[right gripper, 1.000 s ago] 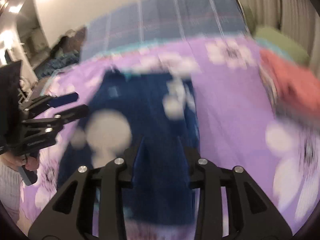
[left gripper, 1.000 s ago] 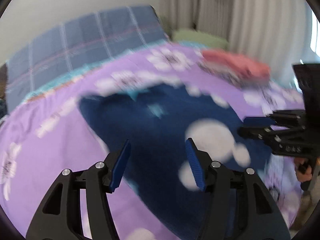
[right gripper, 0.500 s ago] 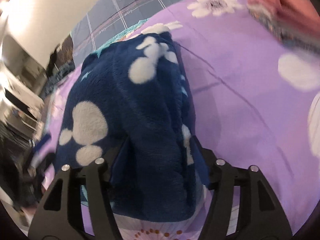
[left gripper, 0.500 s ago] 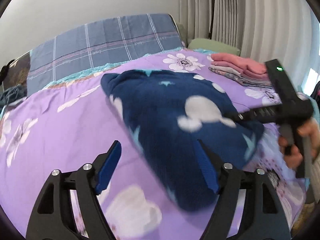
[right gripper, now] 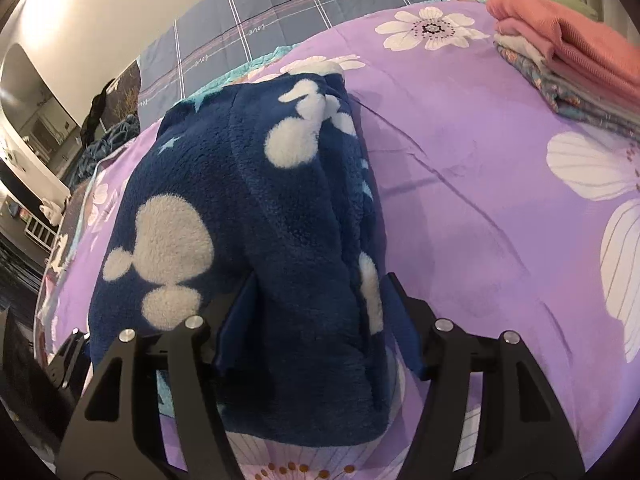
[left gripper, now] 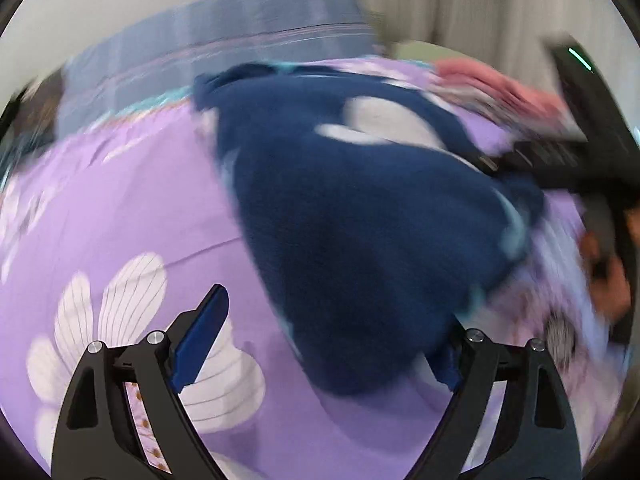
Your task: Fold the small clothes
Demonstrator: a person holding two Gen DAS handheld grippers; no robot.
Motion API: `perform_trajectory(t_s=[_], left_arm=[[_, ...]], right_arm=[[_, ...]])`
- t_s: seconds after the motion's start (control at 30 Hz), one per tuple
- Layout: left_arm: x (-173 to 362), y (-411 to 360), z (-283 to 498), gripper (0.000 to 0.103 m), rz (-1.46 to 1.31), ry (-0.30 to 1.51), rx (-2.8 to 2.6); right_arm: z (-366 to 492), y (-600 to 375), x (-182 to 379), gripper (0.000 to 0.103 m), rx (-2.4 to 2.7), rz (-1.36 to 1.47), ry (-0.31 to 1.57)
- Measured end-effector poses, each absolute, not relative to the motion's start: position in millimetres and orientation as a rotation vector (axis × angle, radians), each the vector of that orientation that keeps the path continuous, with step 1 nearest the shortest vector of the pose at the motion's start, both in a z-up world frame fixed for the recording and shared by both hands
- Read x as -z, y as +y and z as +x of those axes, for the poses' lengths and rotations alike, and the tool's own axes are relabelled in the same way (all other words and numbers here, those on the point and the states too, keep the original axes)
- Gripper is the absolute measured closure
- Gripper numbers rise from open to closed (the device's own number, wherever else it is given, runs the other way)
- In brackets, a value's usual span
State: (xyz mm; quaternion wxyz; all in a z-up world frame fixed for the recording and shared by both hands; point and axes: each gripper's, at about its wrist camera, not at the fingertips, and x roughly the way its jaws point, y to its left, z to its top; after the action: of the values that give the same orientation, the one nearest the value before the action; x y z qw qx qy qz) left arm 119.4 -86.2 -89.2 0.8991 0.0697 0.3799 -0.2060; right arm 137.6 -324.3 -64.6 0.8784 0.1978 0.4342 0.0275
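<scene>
We hold two grippers over a bed with a purple cover printed with white flowers. A navy fleece with white blobs lies on the cover, bunched into a thick lump, its far end towards the blue plaid quilt at the head of the bed.

Our right gripper is clamped on the near end of the fleece; the fabric fills the narrow gap between its blue pads.

Our left gripper stands wide open near the fleece's other side. Its left pad hangs free above the cover, and the fleece spills over the right pad, so it grips nothing. This view is blurred.

A stack of folded clothes, pink on top, sits on the cover to the right of the fleece, well apart from it.
</scene>
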Motion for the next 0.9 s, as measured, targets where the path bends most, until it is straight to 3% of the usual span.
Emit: perform_trajectory(t_s=[0.3, 0.67, 0.83, 0.9], left_arm=[[99, -68, 114, 0.012, 0.181, 0.795, 0.282], [93, -69, 95, 0.013, 0.238, 0.808, 0.301], [70, -61, 67, 0.03, 0.258, 0.761, 0.355], [59, -60, 62, 0.031, 0.263, 0.731, 0.367]], right_arm=[[132, -297, 54, 0.036, 0.017, 0.203, 0.853], [130, -306, 59, 0.034, -0.003, 0.271, 0.854], [129, -306, 60, 0.033, -0.005, 0.278, 0.849], [130, -307, 60, 0.033, -0.009, 0.291, 0.851]])
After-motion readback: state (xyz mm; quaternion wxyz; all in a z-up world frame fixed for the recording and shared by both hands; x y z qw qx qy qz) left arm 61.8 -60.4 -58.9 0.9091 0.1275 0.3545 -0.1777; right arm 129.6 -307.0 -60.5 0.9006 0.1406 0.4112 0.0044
